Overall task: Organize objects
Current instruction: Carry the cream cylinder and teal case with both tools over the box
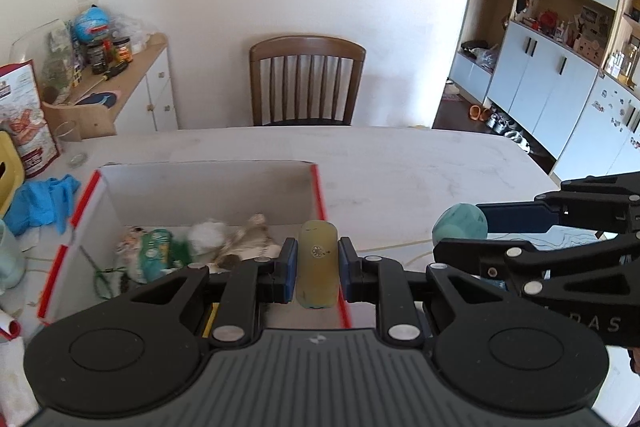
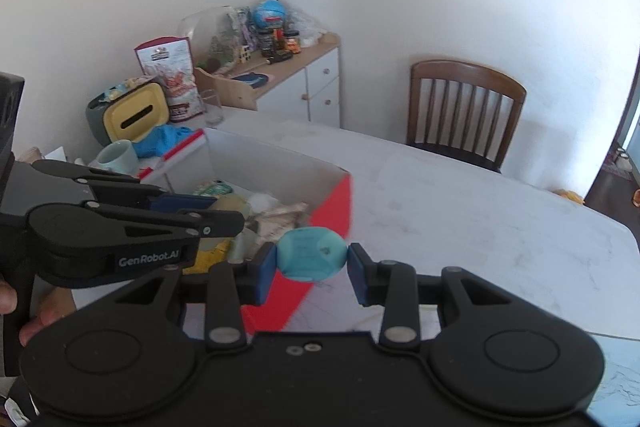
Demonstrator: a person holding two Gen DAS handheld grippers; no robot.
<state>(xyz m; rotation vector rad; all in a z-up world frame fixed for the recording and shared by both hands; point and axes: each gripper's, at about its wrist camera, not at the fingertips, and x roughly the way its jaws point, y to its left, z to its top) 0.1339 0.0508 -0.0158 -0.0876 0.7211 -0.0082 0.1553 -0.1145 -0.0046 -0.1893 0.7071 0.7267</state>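
Note:
My left gripper (image 1: 318, 263) is shut on a pale yellow cylinder (image 1: 318, 261), held upright above the right edge of the red-and-white cardboard box (image 1: 318, 187). To its right my right gripper (image 2: 312, 263) is shut on a rounded teal object (image 2: 311, 254), which shows in the left wrist view too as the teal object (image 1: 460, 225). It hangs just outside the box's red right wall (image 2: 332, 211). Inside the box lie several items, among them a green packet (image 1: 154, 251) and a white fluffy piece (image 1: 208, 233). A person's fingers (image 2: 38, 321) hold the left gripper's handle.
A white marble table (image 1: 420, 167) carries the box. On its left lie blue gloves (image 1: 42, 201), a pale mug (image 2: 116, 155), a drinking glass (image 2: 212, 107), a yellow-lidded bin (image 2: 134, 115) and a red snack bag (image 2: 168, 75). A wooden chair (image 1: 306, 83) stands behind, a cluttered sideboard (image 1: 120, 87) at left.

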